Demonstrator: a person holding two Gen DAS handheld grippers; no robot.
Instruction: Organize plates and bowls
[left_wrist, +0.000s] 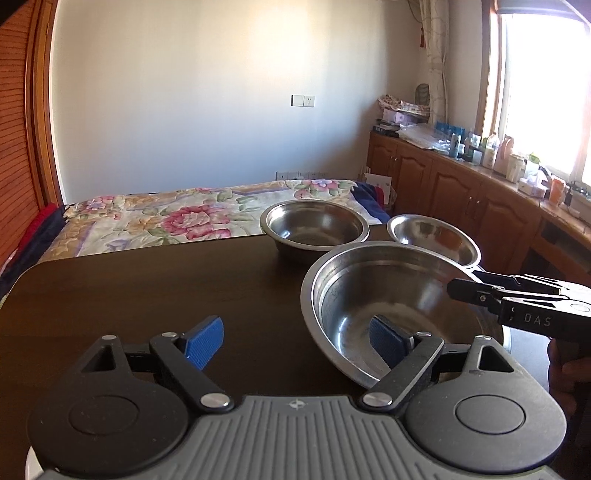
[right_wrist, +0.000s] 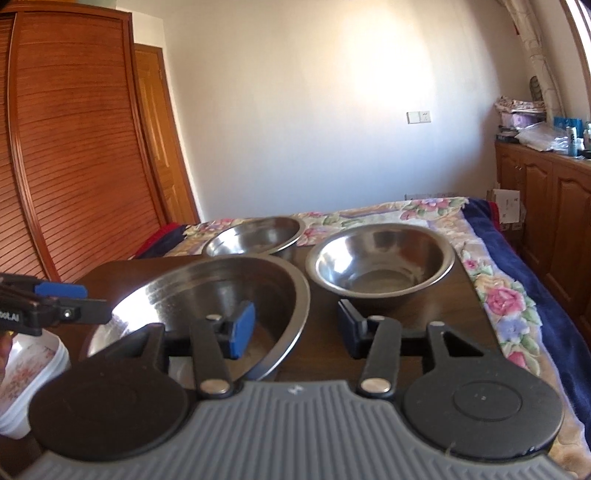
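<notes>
The right gripper (right_wrist: 293, 330) has its fingers spread wide, one blue pad inside the big steel bowl (right_wrist: 207, 295) and the other outside its right rim, so the rim sits between them but nothing is gripped yet. The left gripper (left_wrist: 295, 341) is likewise wide open and holds nothing; its right pad hangs over the same bowl's near edge, its left pad over bare desk (left_wrist: 147, 280). The big bowl looks tilted, its near side raised, though what props it is hard to tell. Behind it stand two smaller steel bowls, the far bowl (right_wrist: 255, 234) and the right bowl (right_wrist: 380, 264), close together but apart. A stack of white flowered plates (right_wrist: 33, 373) shows at the left edge, beside the desk's near corner. To nest well, I would close the right fingers squarely on the rim, deep enough not to slip on smooth steel, lift level, and keep the left fingers clear of the bowl.
</notes>
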